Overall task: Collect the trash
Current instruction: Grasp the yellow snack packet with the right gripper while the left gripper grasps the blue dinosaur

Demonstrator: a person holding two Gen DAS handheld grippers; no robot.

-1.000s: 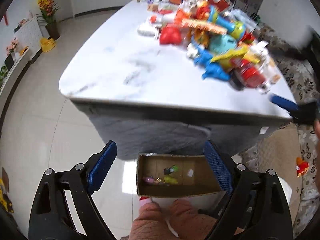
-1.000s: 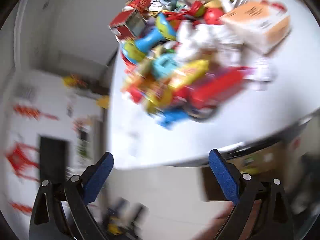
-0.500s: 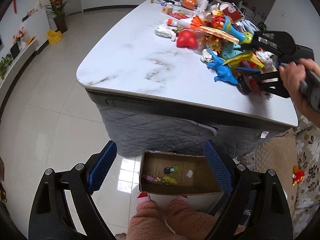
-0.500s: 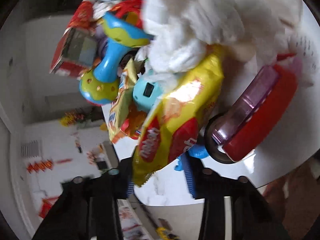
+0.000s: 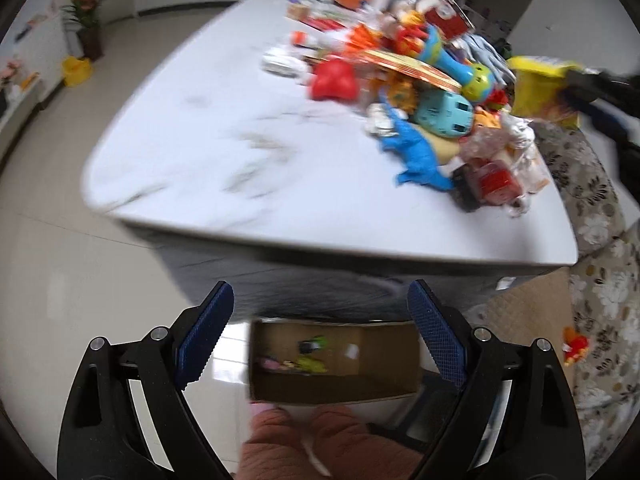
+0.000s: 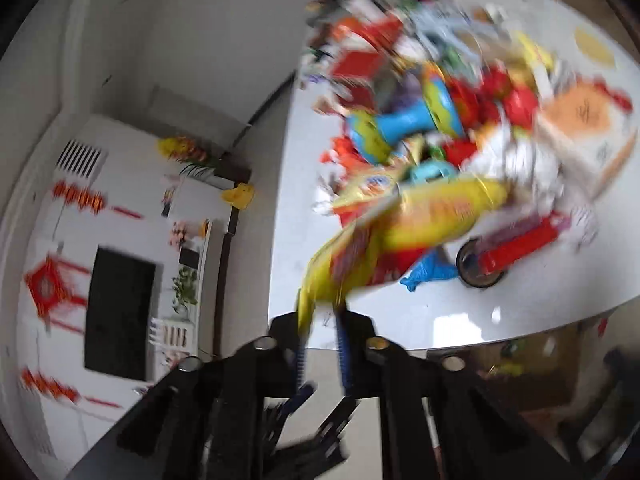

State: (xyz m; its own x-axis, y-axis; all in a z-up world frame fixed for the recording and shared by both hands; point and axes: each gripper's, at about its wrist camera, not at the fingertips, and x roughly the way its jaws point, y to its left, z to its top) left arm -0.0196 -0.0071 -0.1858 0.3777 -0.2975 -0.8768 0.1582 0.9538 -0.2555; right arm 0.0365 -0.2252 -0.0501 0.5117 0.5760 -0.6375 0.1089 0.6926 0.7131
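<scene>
Left wrist view: a white table is seen, with a toy pile on its far right part. A cardboard box stands on the floor at its near edge, between the wide-apart fingers of the left gripper, which grasps nothing. The right gripper is clenched on a yellow snack bag, held above the pile.

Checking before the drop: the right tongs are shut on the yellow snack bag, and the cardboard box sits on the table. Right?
Not quite. The right tongs are shut on the yellow snack bag, but the cardboard box sits on the floor below the table edge, as the left wrist view shows.
</scene>
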